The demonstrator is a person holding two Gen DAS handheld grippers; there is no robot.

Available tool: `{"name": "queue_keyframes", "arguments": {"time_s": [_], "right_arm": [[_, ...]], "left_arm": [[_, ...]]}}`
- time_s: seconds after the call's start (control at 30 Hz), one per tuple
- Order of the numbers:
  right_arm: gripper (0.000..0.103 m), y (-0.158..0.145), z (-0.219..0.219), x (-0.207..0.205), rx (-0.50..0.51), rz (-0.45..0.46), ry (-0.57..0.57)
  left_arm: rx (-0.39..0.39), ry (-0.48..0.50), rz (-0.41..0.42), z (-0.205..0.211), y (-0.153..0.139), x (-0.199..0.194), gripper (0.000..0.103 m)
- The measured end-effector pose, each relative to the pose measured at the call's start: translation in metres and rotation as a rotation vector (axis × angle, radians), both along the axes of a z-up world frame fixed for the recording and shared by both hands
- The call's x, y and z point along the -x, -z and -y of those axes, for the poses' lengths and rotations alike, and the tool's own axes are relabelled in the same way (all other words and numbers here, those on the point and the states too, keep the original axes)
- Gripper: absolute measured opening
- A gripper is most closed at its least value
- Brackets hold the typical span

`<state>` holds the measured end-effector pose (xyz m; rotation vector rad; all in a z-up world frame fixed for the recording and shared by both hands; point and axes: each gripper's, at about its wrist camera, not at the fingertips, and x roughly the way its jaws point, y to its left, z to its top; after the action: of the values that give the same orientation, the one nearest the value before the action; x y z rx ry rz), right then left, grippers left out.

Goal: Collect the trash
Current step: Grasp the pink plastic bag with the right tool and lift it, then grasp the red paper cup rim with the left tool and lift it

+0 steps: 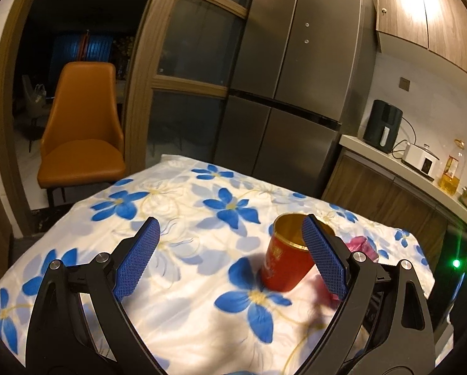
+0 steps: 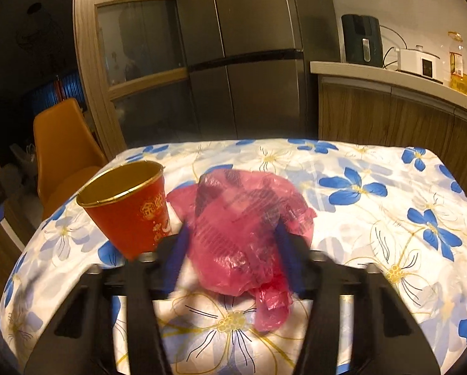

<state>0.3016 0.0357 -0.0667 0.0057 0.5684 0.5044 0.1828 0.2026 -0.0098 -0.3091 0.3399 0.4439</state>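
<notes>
A red paper cup with a gold rim [image 1: 283, 259] stands upright on the flowered tablecloth [image 1: 177, 206]. My left gripper [image 1: 230, 231] is open and empty; its right finger [image 1: 324, 256] sits in front of the cup's right side. In the right wrist view the cup [image 2: 130, 209] stands at the left. A crumpled pink plastic bag [image 2: 242, 228] lies between my right gripper's [image 2: 233, 237] blue pads, which press on its sides. The view is motion-blurred. A bit of the bag [image 1: 360, 245] shows behind my left gripper's right finger.
An orange chair [image 1: 80, 137] stands beyond the table's far left corner. A steel fridge [image 1: 289, 87] stands behind the table. A counter [image 2: 389, 76] at the right holds an air fryer [image 2: 363, 40], a white cooker [image 2: 419, 62] and an oil bottle [image 2: 459, 65].
</notes>
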Motion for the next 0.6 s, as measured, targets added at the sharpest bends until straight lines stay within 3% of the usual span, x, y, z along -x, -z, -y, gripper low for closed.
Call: {"name": "queue_keyframes", "arguments": {"time_s": [0.07,0.17,0.37,0.43,0.6], "right_arm": [[0.023,0.001,0.001,0.001,-0.002,-0.003,-0.009],[0.014,0.000,0.005,0.004,-0.017,0.004,-0.014],[0.012,-0.006,0.018,0.016,-0.041,0.036,0.012],[0.012,-0.008,0.022,0.021,-0.041,0.047,0.018],[0.012,-0.012,0.029,0.027,-0.047,0.063,0.019]], "left_arm": [[-0.004,0.012,-0.009,0.000,0.000,-0.008,0.090],[0.010,0.040,-0.027,-0.001,0.004,-0.019,0.090],[0.061,0.075,-0.071,-0.009,0.012,-0.040,0.090],[0.058,0.086,-0.092,-0.010,0.016,-0.047,0.084],[0.100,0.146,-0.171,-0.009,0.029,-0.062,0.054]]}}
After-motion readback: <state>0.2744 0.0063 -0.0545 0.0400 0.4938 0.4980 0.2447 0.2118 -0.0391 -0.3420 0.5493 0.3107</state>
